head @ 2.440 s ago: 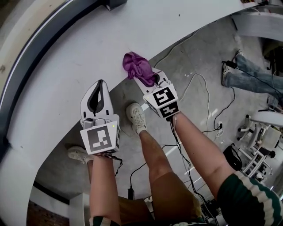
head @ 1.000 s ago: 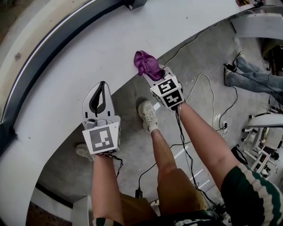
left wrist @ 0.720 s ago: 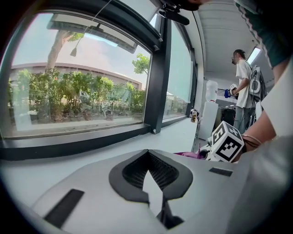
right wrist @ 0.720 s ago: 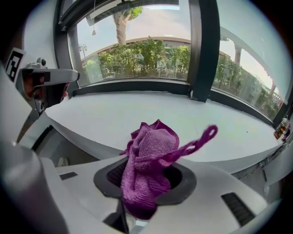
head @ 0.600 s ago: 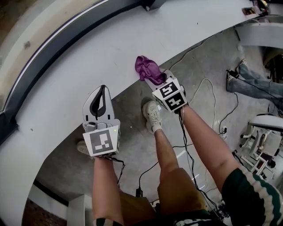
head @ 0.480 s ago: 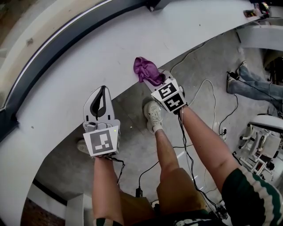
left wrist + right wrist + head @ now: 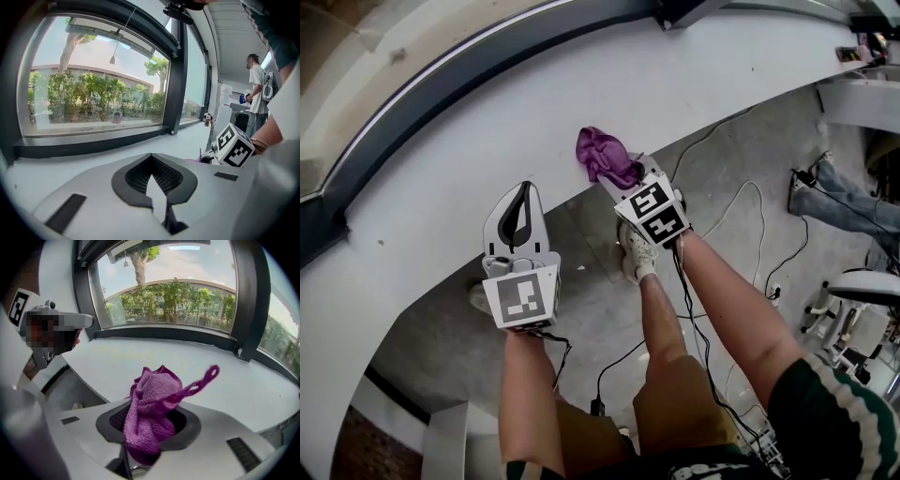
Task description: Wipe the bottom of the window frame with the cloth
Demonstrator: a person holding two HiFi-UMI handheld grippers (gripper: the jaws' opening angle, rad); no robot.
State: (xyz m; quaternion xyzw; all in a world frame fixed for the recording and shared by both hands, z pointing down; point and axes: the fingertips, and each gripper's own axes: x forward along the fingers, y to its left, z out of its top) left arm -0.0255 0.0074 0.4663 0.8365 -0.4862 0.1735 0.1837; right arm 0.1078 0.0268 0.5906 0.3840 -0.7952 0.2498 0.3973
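Right gripper (image 7: pixel 615 176) is clenched on a bunched purple cloth (image 7: pixel 600 155), held over the near edge of the white sill (image 7: pixel 487 141), well short of the dark bottom frame rail (image 7: pixel 441 80); left gripper (image 7: pixel 522 187) is closed on nothing. With a loop of the wad flopping free, dragging along the rail could pull it out — or hard jaw tips might scrape instead.

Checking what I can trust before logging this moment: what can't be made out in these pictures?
- Tips of the right hand-held gripper: right gripper view, buried in the purple cloth.
- Whether the cloth touches the white sill: head view, the bunch hides its own underside.
- Dirt on the window frame: too small and dark in every view.
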